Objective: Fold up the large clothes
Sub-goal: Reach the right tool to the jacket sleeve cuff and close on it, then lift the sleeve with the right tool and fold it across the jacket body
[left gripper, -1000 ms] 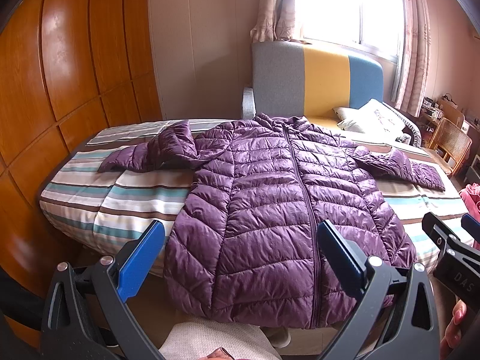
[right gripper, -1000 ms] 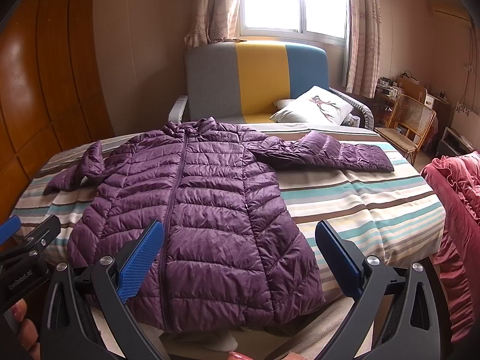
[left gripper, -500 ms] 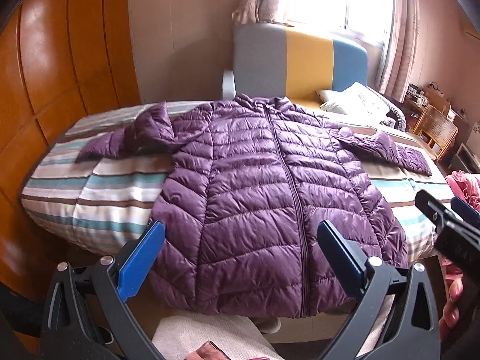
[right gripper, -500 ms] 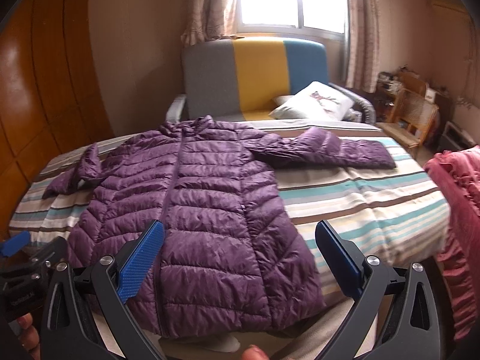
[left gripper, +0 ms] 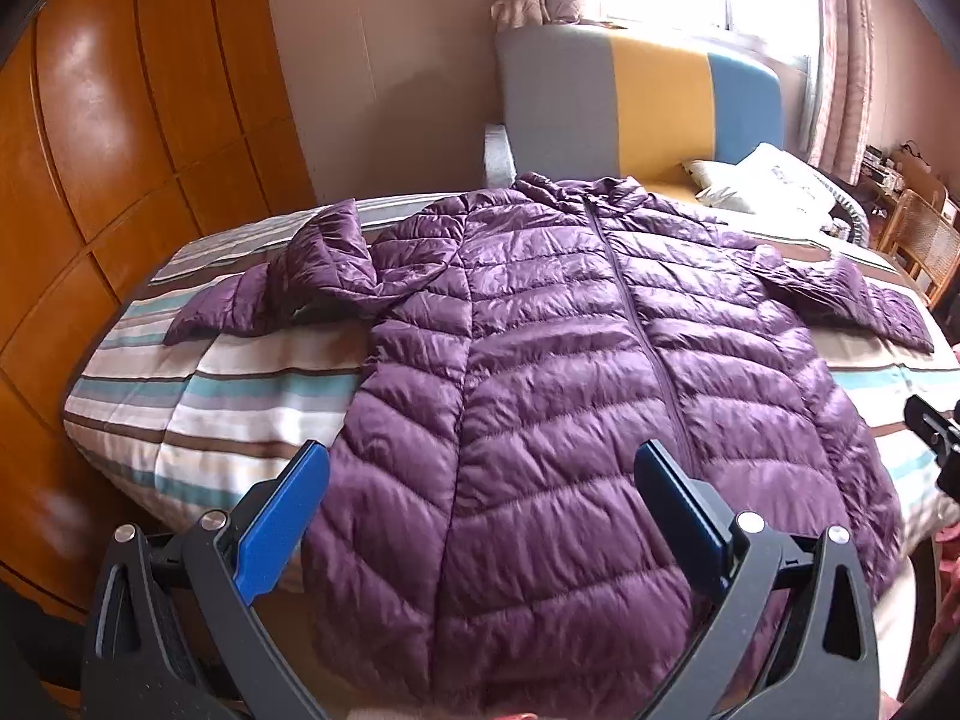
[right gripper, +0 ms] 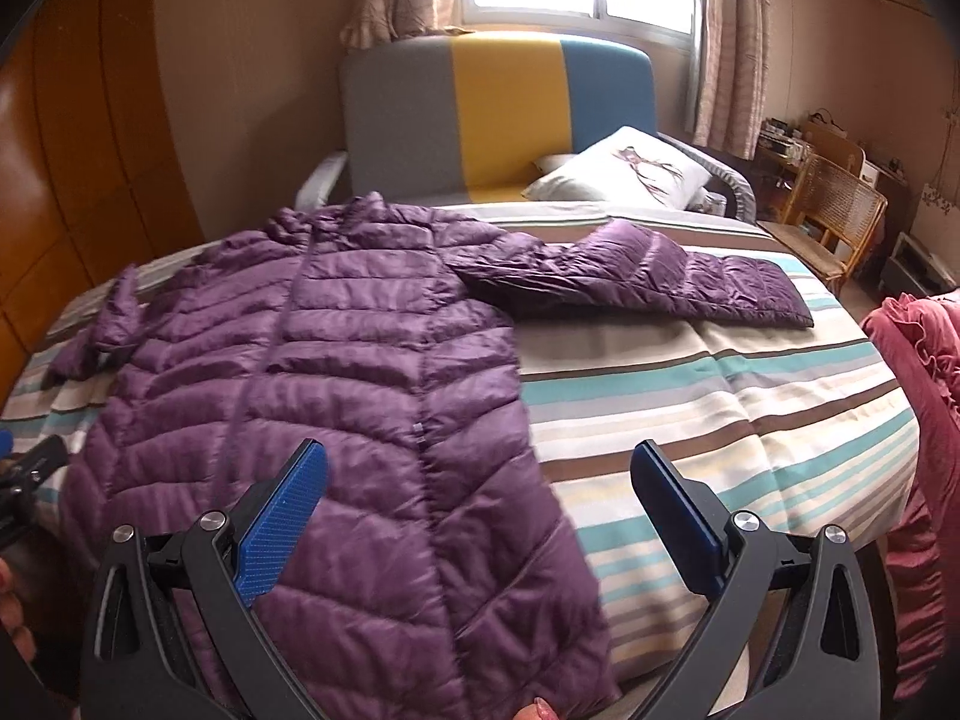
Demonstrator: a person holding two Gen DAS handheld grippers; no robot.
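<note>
A purple quilted puffer jacket point(left gripper: 540, 396) point(right gripper: 336, 372) lies front up and zipped on a striped bed point(left gripper: 228, 414) point(right gripper: 720, 396). Its hem hangs over the near edge. One sleeve point(left gripper: 270, 294) is bent at the left; the other sleeve point(right gripper: 660, 276) stretches out to the right. My left gripper point(left gripper: 480, 480) is open above the lower front of the jacket, holding nothing. My right gripper point(right gripper: 480, 480) is open over the jacket's lower right side and the bedding, also empty. Each gripper's edge shows in the other's view.
A grey, yellow and blue sofa point(right gripper: 498, 108) with a white pillow point(right gripper: 618, 174) stands behind the bed under a window. Wooden wardrobe panels point(left gripper: 90, 168) line the left. A wicker chair point(right gripper: 834, 210) and a red ruffled cover point(right gripper: 924, 396) are on the right.
Both grippers have moved forward and closer over the jacket, which now fills more of each view. Both stay open and the jacket has not moved.
</note>
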